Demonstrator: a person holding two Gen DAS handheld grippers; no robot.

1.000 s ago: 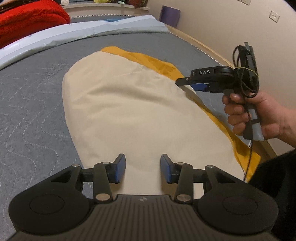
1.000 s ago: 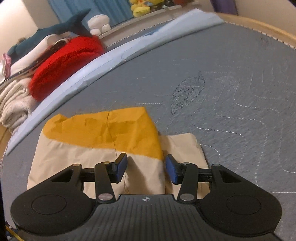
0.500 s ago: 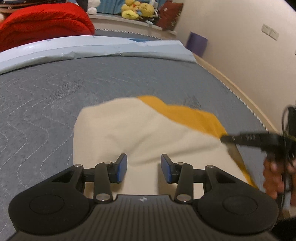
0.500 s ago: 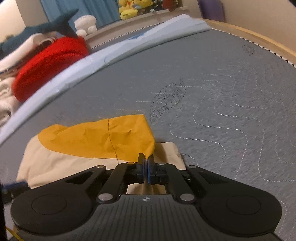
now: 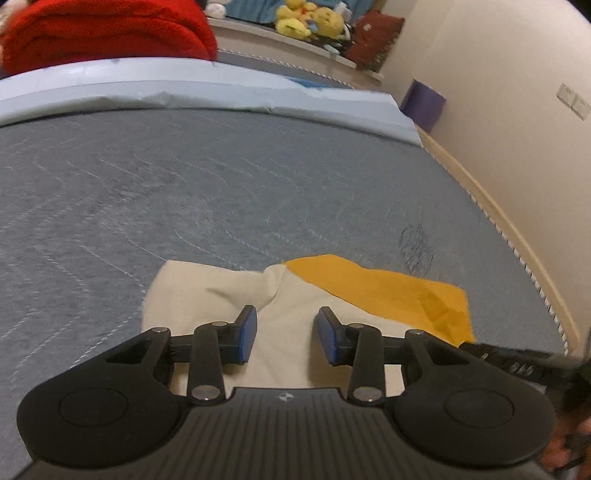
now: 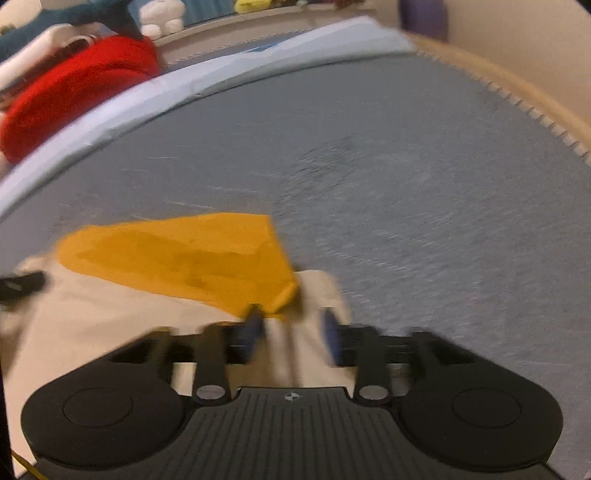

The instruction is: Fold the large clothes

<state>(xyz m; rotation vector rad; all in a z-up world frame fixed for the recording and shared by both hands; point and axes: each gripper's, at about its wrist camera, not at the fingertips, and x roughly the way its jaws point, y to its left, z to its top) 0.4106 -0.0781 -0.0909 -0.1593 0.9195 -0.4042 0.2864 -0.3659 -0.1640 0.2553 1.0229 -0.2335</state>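
A grey quilted mattress fills most of both views, with a pale blue sheet bunched along its far edge and a wooden frame down its right side. Beyond the sheet lies a red blanket, and farther back yellow plush toys sit on a ledge.

The garment, cream with an orange panel, lies folded on the near part of the mattress, the orange part on its far right side.

The left gripper hangs just over the cream cloth with its jaws apart and nothing pinched between the blue pads.

The right gripper is blurred in its own view; its jaws are opening. A crumpled corner of the orange panel and a cream fold sit between its pads, which no longer press on the cloth. From the left wrist view its black tip shows at the right edge of the garment.
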